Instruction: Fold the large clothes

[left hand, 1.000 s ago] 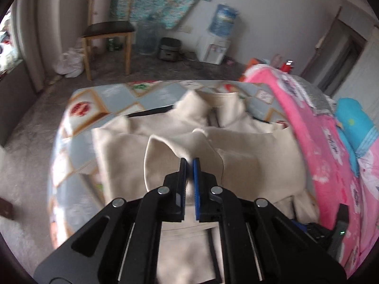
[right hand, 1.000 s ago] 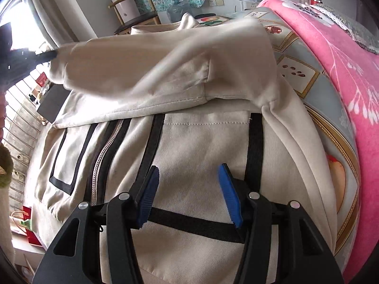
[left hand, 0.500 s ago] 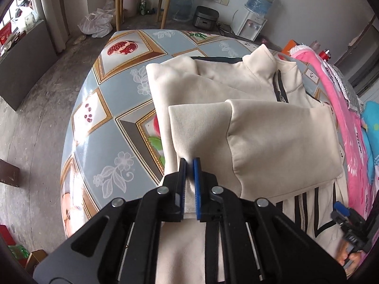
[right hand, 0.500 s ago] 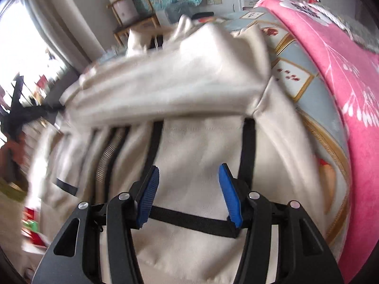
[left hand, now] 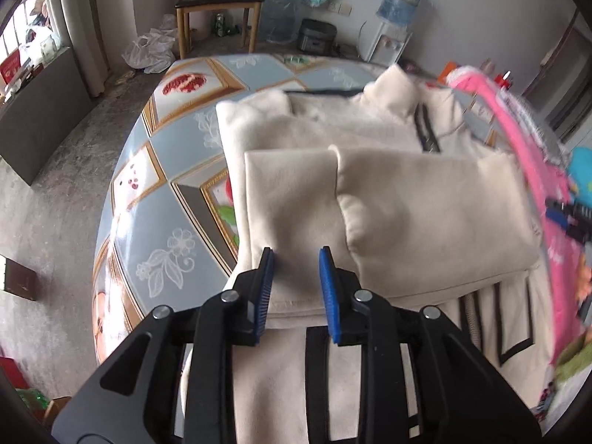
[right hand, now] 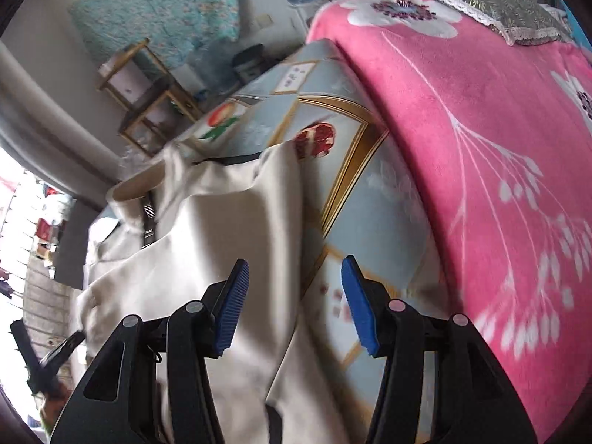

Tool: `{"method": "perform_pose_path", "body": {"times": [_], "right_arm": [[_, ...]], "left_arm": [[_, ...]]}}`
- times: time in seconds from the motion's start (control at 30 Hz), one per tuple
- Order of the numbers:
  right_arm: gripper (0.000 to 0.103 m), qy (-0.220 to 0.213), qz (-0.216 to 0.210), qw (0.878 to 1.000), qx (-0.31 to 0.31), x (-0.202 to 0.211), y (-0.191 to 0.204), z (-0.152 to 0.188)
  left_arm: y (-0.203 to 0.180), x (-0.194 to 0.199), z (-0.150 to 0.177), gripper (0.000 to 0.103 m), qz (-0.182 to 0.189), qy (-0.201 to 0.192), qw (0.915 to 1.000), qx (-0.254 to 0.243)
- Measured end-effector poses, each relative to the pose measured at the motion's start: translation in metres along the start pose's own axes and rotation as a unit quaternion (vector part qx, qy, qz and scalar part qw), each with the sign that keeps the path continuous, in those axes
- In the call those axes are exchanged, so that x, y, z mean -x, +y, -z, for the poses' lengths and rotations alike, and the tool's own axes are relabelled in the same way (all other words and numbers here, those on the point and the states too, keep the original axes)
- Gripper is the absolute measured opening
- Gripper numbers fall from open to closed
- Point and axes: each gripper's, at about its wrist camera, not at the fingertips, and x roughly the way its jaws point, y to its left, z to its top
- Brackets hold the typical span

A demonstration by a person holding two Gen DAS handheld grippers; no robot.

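A cream zip-up jacket (left hand: 370, 185) with black trim lies on a table covered by a blue patterned cloth (left hand: 155, 199). Both sleeves are folded across its chest. My left gripper (left hand: 296, 285) is open and empty, just above the cuff of the folded sleeve (left hand: 288, 199). My right gripper (right hand: 294, 303) is open and empty, over the jacket's right edge (right hand: 229, 259) and the bare tablecloth (right hand: 370, 229). The right gripper also shows at the far right of the left wrist view (left hand: 566, 218).
A pink floral blanket (right hand: 481, 148) lies along the table's right side. A wooden chair (left hand: 218, 3), a water dispenser (left hand: 399, 3), plastic bags (left hand: 148, 51) and a dark cabinet (left hand: 40, 111) stand on the floor beyond the table.
My left gripper laid the sleeve across the jacket's chest, then opened and let it go. My right gripper swung right, from the jacket's hem to its right edge, staying open.
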Motion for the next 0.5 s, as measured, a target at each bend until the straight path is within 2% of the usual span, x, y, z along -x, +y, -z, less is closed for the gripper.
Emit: {"method": "perform_pose_path", "body": {"times": [0.07,0.13,0.2,0.3,0.4,0.5], "right_arm": [[0.045,0.011,0.011,1.0,0.002,-0.02,0.0,-0.009],[0.035,0.017,0.025,0.999,0.012,-0.037,0.003,-0.016],[0.006,0.017,0.026,0.999,0.033,-0.043,0.01,-0.019],[0.004,-0.025,0.016,0.999,0.04,-0.019,0.014,-0.015],[0.003,-0.086,0.022,0.996,0.013,0.011,0.001,-0.009],[0.003,-0.071,0.048,0.996,-0.016,0.001,-0.021,-0.013]], "left_arm": [[0.0,-0.008,0.002,0.024,-0.01,0.006,0.9999,0.003],[0.002,-0.013,0.003,0.024,-0.013,0.01,0.9998,0.008],[0.002,-0.014,0.004,0.024,-0.015,0.01,0.9998,0.006],[0.001,-0.014,0.004,0.024,-0.016,0.01,0.9998,-0.001],[0.002,-0.015,0.005,0.023,-0.018,0.008,0.9998,-0.004],[0.002,-0.015,0.006,0.023,-0.017,0.006,0.9998,-0.004]]}}
